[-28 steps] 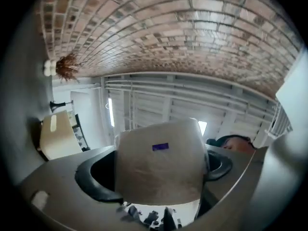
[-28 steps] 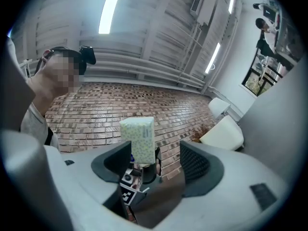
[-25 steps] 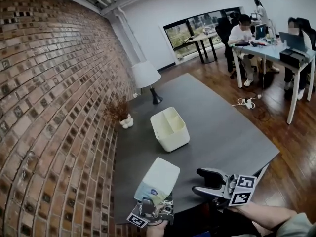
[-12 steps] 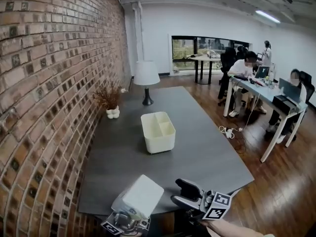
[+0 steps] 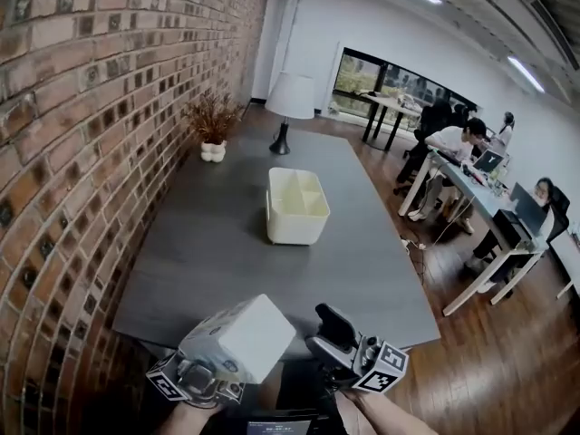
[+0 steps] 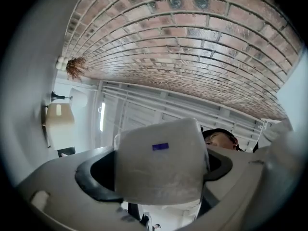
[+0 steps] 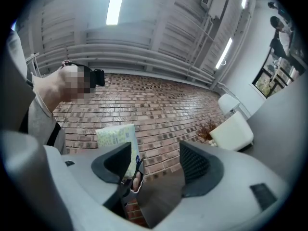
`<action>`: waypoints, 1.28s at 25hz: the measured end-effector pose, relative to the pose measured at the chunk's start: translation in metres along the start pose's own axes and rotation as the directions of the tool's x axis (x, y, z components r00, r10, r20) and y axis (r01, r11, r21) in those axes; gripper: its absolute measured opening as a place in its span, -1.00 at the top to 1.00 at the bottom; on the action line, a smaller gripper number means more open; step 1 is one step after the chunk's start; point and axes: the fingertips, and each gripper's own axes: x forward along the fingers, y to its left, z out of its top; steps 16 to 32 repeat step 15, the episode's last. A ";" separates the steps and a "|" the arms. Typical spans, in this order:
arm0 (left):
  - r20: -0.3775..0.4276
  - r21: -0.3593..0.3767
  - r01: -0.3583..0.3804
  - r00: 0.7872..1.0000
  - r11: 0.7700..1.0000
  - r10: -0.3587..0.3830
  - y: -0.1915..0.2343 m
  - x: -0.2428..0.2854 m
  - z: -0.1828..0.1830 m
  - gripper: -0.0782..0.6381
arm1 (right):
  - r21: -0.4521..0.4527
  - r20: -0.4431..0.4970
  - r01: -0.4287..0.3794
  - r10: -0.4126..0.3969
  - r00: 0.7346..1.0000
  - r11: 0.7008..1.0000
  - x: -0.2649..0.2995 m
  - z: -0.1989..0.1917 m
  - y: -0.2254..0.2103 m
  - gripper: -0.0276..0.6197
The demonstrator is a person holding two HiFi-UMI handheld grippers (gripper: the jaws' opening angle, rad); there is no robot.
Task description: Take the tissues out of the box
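— What was the biggest thing near the tongs?
— The brick wall (image 5: 91,107), which ran along the outer side of the left tongs (image 6: 159,170). After that came the grey bench (image 5: 208,243), stretching ahead of both pairs of tongs.
— And on the bench?
— A cream bin (image 5: 296,208) with compartments stood well ahead of the tongs. Farther beyond it was a white-shaded lamp (image 5: 290,98). A dried plant (image 5: 213,120) stood off toward the wall side.
— Where was the tissue box?
— The tissue box (image 5: 237,338) sat in the left tongs, which were clenched on its lower end. The rest of it stuck out past their tips, by the bench's near edge.
— And the right tongs?
— The right tongs (image 7: 156,162) were just beside the box, on its right. They were spread wide with nothing between them. From their side, the box's patterned face showed past their left jaw.
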 end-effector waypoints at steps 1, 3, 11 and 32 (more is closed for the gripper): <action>-0.006 0.003 -0.004 1.000 1.000 0.004 0.001 -0.003 -0.001 -0.60 | -0.006 -0.005 -0.005 0.004 1.000 1.000 0.001 -0.001 0.002 -0.10; -0.007 -0.003 -0.012 1.000 1.000 0.012 0.003 -0.008 -0.003 -0.60 | -0.014 -0.016 -0.014 0.014 1.000 1.000 0.003 -0.004 0.007 -0.10; -0.019 0.007 -0.008 1.000 1.000 0.008 0.001 -0.003 -0.008 -0.60 | -0.032 -0.037 -0.044 0.042 0.998 0.999 0.006 -0.006 0.016 -0.10; -0.028 0.017 -0.008 1.000 1.000 0.008 0.004 -0.006 -0.009 -0.60 | -0.039 -0.036 -0.051 0.050 0.998 0.998 0.007 -0.004 0.016 -0.10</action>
